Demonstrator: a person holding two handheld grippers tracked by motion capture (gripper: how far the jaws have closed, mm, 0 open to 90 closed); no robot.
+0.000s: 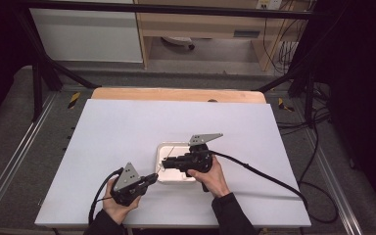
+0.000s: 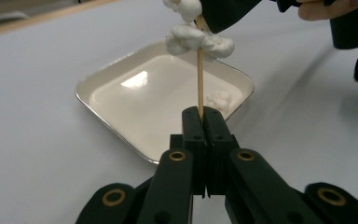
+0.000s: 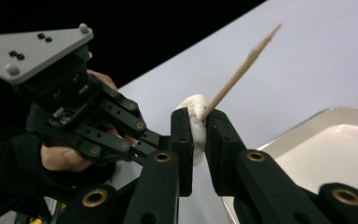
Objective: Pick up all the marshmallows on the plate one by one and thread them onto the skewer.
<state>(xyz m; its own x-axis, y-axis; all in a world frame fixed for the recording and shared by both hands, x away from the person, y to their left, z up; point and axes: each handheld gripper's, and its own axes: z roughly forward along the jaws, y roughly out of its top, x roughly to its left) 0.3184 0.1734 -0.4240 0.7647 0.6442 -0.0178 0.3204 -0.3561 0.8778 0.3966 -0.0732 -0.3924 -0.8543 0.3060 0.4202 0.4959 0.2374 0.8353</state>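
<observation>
Only the tray [image 1: 162, 147] interrupts the table [image 1: 117, 132].

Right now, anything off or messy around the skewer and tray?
Nothing spilled. The left gripper holds the wooden skewer upright over the white tray; the right gripper squeezes a white marshmallow on it. The skewered pieces look squashed and uneven, and one loose piece sits in the tray corner.

A white table [image 1: 127, 132] carries a shallow white tray [image 1: 162, 147] resting near its front middle.
</observation>
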